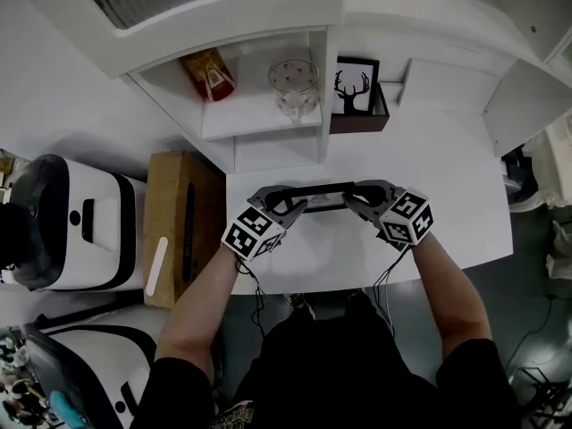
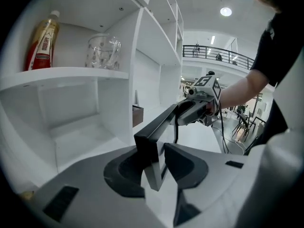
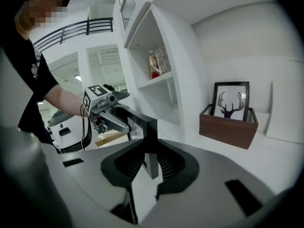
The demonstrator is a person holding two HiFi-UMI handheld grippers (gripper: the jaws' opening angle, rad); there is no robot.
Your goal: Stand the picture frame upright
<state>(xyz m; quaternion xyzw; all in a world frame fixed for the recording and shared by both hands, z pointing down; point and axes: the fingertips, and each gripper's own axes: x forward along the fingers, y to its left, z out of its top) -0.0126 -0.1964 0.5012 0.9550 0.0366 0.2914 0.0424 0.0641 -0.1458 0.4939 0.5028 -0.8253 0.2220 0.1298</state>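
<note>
while right hand-held gripper (image 1: pixel 351 200) clamps the picture frame (image 1: pixel 323 189) over white table (image 1: pixel 447 164), left hand-held gripper (image 1: pixel 298 205) gapes.

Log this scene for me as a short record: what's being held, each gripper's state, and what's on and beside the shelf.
Held item: thin black picture frame, spanning between both grippers over the white table
Left gripper: jaws apart, one end of the frame between them, gap on one side
Right gripper: closed on the frame's other end
Shelf: red-labelled bottle, clear glass mug
Beside shelf: deer-silhouette picture upright in brown wooden box
</note>
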